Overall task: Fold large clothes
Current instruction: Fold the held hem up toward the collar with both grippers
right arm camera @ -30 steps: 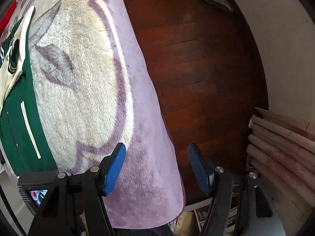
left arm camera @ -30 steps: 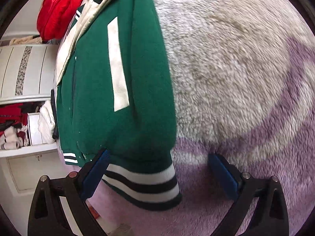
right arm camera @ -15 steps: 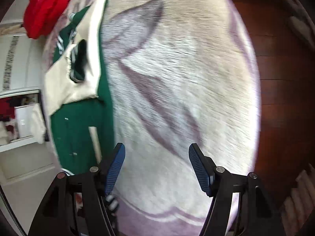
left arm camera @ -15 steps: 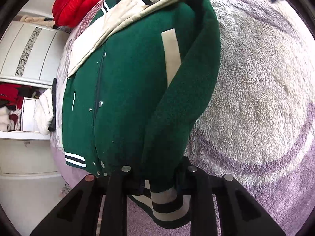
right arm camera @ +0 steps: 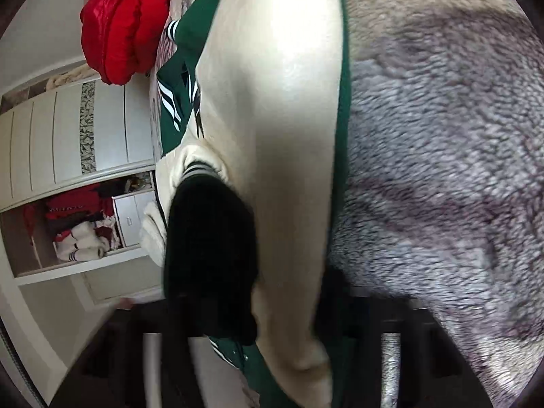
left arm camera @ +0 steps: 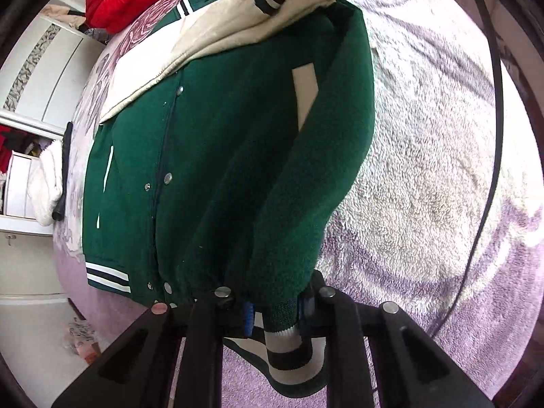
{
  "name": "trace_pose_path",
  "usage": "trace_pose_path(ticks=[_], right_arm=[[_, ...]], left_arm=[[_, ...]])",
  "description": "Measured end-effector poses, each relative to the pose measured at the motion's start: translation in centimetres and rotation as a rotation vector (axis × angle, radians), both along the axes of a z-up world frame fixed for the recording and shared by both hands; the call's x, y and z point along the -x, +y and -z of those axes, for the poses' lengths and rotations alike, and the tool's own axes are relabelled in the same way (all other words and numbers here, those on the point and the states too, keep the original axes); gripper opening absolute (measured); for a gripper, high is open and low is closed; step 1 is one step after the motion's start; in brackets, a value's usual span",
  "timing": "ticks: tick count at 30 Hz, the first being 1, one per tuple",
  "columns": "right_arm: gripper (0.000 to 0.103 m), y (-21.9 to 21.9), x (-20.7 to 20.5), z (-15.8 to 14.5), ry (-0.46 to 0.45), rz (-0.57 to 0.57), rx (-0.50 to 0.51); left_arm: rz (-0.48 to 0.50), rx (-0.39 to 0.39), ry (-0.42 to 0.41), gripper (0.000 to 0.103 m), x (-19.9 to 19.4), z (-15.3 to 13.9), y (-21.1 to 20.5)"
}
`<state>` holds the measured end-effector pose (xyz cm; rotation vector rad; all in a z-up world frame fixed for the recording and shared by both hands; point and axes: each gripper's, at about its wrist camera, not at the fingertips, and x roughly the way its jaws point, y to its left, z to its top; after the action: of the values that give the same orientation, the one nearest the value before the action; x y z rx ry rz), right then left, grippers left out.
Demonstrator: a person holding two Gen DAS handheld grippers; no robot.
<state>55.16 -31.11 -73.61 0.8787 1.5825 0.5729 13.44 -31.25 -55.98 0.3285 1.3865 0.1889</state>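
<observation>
left gripper [left arm camera: 275, 312]: I've got the green jacket [left arm camera: 210, 156] hem clenched, lifting it for folding
right gripper [right arm camera: 272, 350]: closing around the cream sleeve [right arm camera: 272, 136]

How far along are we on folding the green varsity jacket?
Early. Done: the green jacket lies snapped shut on the fleece blanket, with a cream sleeve already across its upper part. In hand: the left gripper is shut on the striped hem at the jacket's side edge, lifting it; the right gripper's fingers are closing with cream fabric between them. Left: fold that side in, then fold the body.
</observation>
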Motion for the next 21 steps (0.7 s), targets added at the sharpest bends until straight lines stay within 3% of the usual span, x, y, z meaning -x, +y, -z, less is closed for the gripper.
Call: trace_pose_path(ticks=[3, 7, 12, 14, 17, 20, 21], right_arm=[[0.014, 1.7, 0.2, -3.8, -0.036, 0.005, 0.050], [0.014, 5.8, -0.2, -12.3, -0.106, -0.025, 0.109], [0.014, 17.9, -1.9, -20.4, -0.161, -0.151, 0.222], [0.014, 24.4, -2.8, -21.4, -0.157, -0.196, 0.295], [0.014, 33.9, -4.1, -20.1, -0.109, -0.221, 0.392], [0.020, 42.7, -5.5, -16.1, -0.026, -0.265, 0.462], [0.030, 44.7, -5.4, -14.7, 0.017, -0.267, 0.441]], left_arm=[[-0.013, 0.078, -0.039, 0.013, 0.1, -2.4, 2.2], [-0.037, 0.174, -0.103, 0.013, 0.4, -6.7, 7.5], [-0.160, 0.281, -0.156, 0.013, 0.9, -10.9, 19.4], [-0.219, 0.304, -0.157, 0.013, 1.0, -11.0, 24.3], [-0.317, 0.344, -0.136, 0.013, 1.5, -9.4, 32.4], [-0.440, 0.486, -0.083, 0.019, 2.9, -5.1, 40.6], [-0.493, 0.543, -0.069, 0.020, 3.6, -3.7, 43.0]])
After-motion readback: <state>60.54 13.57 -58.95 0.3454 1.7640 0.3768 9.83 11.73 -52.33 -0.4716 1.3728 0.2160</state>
